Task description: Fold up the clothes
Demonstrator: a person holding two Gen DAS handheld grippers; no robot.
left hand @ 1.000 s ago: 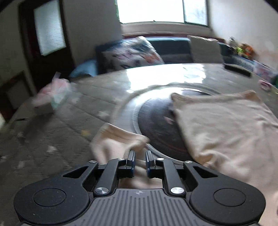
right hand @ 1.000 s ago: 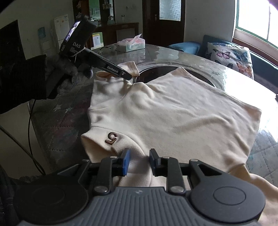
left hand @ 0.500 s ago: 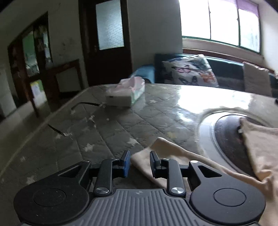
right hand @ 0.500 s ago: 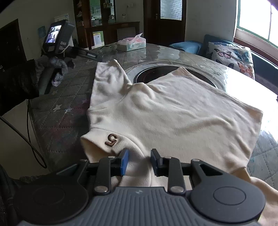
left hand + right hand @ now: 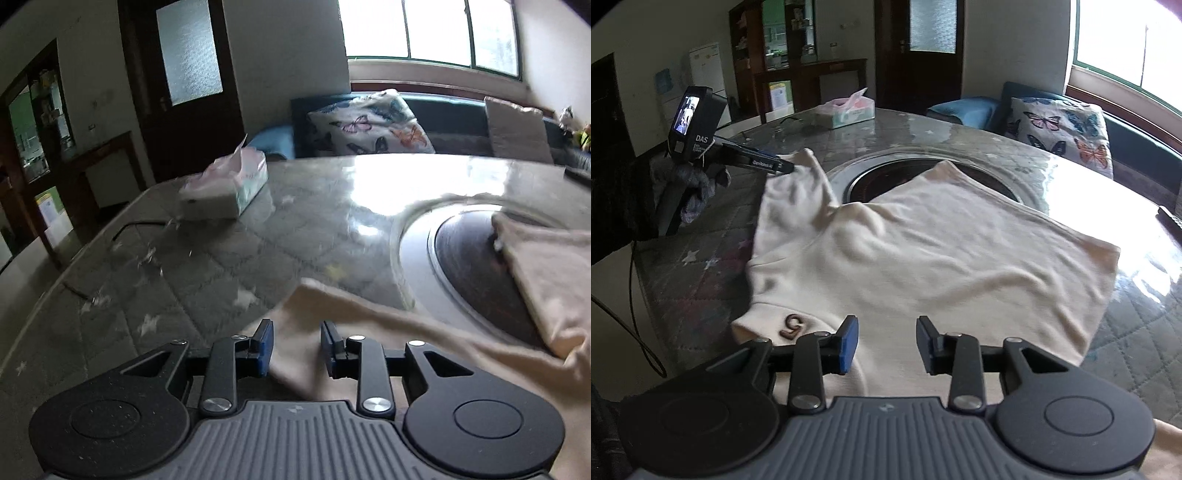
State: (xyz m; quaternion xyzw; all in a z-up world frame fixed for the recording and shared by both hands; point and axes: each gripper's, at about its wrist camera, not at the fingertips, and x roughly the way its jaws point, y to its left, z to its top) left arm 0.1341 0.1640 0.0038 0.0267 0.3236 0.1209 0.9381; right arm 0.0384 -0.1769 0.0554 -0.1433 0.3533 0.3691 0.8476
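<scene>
Spreading cream shirt [image 5: 923, 251] on table [image 5: 258, 236]: left gripper [image 5: 296, 347] and right gripper [image 5: 886, 345] just opening (jaws parted, pads clear of fabric, nothing gripped).

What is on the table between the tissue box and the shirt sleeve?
Nothing: in the left wrist view, only bare quilted table cover lies between the tissue box and the cream sleeve.

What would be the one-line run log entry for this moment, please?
stage: sleeve laid out | left tongs: opening, at sleeve end | right tongs: opening over cream shirt | not folded
</scene>
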